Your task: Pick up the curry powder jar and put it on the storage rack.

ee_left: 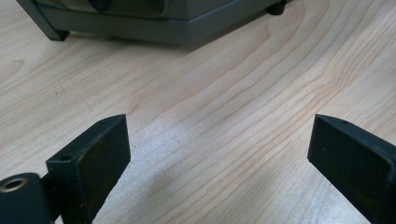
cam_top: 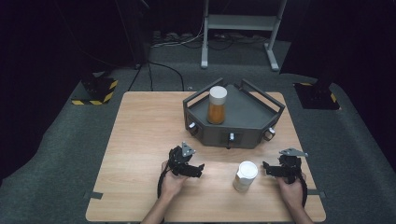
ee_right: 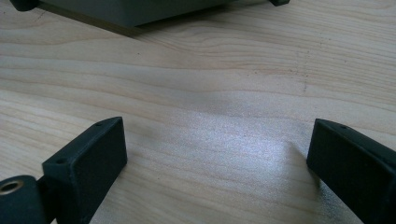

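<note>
The white cup (cam_top: 245, 176) stands upright on the wooden table (cam_top: 140, 130) near its front edge, at about five o'clock from the table's middle, with the right gripper (cam_top: 267, 169) just beside it at three o'clock and the left gripper (cam_top: 200, 169) apart from it at nine o'clock. Both grippers stand wide open over bare wood and hold nothing, so the step in hand looks like the approach to the cup. The next move likely calls for the right gripper to straddle the cup, close on its wall, and carry it toward the grey tray (cam_top: 243, 133) at twelve o'clock, where an amber-filled bottle (cam_top: 216, 105) already stands.
</note>
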`<state>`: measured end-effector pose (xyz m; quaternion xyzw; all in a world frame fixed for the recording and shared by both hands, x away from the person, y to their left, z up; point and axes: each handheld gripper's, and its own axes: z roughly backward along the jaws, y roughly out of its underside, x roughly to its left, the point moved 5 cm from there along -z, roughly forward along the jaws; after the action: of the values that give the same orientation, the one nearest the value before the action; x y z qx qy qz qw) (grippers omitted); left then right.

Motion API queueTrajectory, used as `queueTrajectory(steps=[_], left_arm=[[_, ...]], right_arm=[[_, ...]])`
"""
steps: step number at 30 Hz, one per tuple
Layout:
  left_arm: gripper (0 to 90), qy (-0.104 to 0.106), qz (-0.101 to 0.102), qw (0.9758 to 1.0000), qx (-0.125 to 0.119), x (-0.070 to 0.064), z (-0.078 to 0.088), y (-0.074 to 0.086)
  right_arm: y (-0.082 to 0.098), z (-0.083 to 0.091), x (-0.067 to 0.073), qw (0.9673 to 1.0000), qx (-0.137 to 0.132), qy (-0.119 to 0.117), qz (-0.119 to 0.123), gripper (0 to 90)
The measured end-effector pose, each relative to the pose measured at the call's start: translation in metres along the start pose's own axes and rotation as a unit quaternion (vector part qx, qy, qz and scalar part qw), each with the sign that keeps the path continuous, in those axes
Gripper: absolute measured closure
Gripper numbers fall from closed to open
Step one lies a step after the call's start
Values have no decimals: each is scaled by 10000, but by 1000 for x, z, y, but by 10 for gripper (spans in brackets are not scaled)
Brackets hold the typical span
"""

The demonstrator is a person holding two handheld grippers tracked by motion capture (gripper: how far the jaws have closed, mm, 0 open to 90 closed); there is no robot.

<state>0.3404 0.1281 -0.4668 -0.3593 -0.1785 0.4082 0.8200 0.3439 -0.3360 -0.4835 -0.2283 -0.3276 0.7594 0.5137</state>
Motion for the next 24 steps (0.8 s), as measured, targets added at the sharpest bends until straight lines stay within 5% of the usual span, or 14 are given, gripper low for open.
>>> queueTrajectory(steps=[13, 24], left_arm=[[60, -225, -179, 9995, 118, -10, -10, 4], [53, -293, -11, 9995, 114, -8, -11, 13]], right_arm=[[0, 0, 0, 10000, 0, 1, 1, 43], [0, 0, 0, 10000, 0, 3, 1, 44]])
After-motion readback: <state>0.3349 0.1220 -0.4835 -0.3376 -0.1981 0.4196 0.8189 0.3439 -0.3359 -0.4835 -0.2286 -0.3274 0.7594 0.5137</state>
